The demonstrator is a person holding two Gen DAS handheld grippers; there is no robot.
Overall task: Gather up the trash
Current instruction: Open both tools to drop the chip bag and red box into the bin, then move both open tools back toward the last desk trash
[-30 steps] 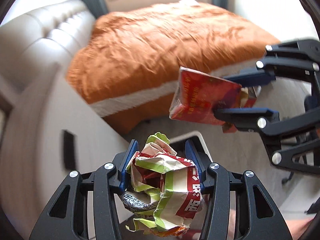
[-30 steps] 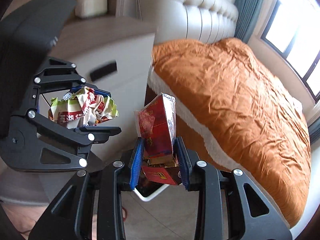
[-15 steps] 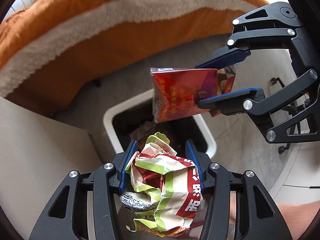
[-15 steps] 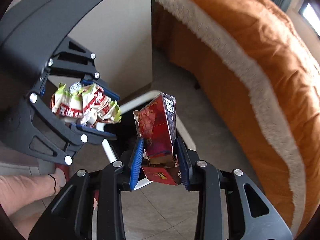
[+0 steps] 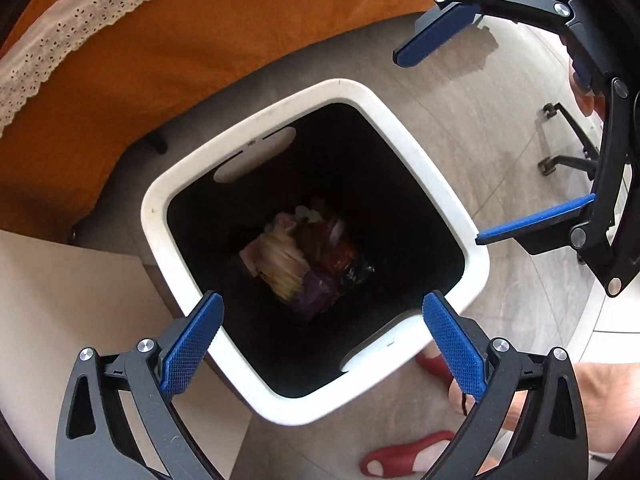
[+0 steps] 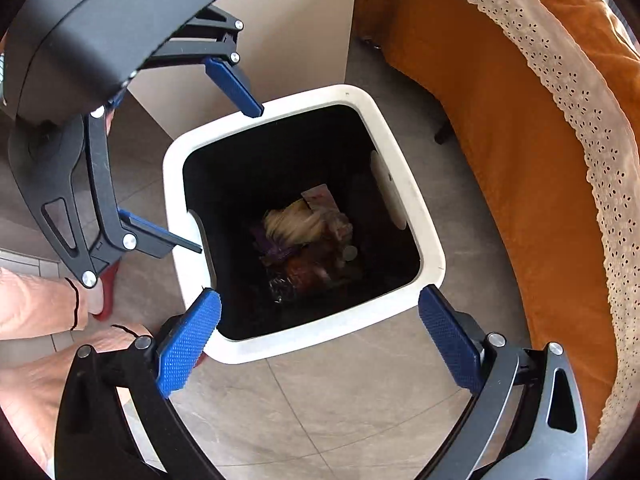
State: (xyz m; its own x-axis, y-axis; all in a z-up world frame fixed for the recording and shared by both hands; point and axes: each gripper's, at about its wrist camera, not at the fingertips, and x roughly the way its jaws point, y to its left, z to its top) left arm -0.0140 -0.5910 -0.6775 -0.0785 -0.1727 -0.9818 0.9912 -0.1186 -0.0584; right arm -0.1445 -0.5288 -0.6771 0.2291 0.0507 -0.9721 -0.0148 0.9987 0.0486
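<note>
Bin (image 5: 420,152) on grey tile floor (image 6: 340,400) beside orange bedspread (image 6: 500,120); both grippers' jaws just released, empty.

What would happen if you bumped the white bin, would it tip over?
Probably not easily: the white bin looks wide and squarish, standing flat on the floor. It is likely light plastic holding only a little trash, so it might slide instead.
</note>
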